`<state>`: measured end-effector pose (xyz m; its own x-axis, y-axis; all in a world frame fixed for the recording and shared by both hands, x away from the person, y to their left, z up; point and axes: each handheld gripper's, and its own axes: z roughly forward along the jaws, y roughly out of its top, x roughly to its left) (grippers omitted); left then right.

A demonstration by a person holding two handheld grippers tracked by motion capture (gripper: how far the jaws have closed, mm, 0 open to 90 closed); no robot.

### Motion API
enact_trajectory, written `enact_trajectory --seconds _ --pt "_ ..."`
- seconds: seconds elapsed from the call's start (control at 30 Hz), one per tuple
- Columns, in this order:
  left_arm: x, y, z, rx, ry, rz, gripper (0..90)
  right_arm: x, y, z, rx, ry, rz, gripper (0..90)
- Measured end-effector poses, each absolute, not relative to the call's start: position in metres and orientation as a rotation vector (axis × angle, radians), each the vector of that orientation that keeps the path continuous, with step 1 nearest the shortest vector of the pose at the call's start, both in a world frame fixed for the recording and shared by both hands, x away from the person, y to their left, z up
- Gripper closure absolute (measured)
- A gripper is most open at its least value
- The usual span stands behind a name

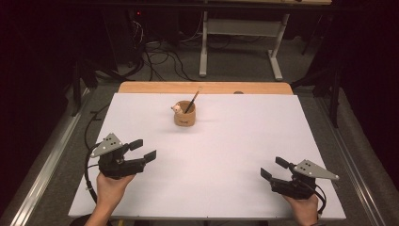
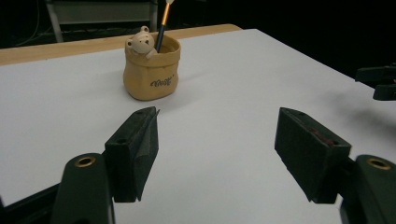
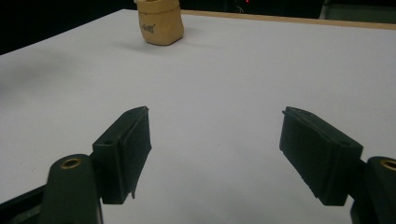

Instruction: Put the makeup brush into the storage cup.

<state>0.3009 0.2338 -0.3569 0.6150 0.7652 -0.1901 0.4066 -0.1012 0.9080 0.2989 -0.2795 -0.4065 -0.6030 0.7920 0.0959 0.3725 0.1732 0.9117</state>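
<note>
Two claws, one holder and one brush are sitting on a single white-topped desk (image 1: 207,155), which is taking up most of the high view with a wooden strip showing along its far edge. I am resting my left claw (image 1: 143,150) at the near left of that desk, jaws standing wide apart and gripping nothing. I am keeping my right claw (image 1: 274,168) at the near right, jaws likewise spread wide and empty. Both are pointing inward toward the middle of the desk. Next in size, the tan bear-faced holder (image 1: 184,114) is standing upright near the far edge, well apart from either claw. Smallest, the thin dark brush (image 1: 191,102) is leaning in that holder, tip upward. Risk, as I am judging it: the holder is looking light and soft-sided, so a claw nudging its rim while reaching for the brush could be tipping it over; a slanted pull on the leaning brush could be dragging the holder along.
</note>
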Motion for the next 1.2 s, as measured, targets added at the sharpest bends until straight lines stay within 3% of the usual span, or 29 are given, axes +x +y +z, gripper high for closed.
enact_trajectory --seconds 1.2 --pt "0.3 0.235 -0.384 1.723 1.012 0.392 31.2 0.299 -0.279 -0.407 1.097 2.062 1.41 26.2"
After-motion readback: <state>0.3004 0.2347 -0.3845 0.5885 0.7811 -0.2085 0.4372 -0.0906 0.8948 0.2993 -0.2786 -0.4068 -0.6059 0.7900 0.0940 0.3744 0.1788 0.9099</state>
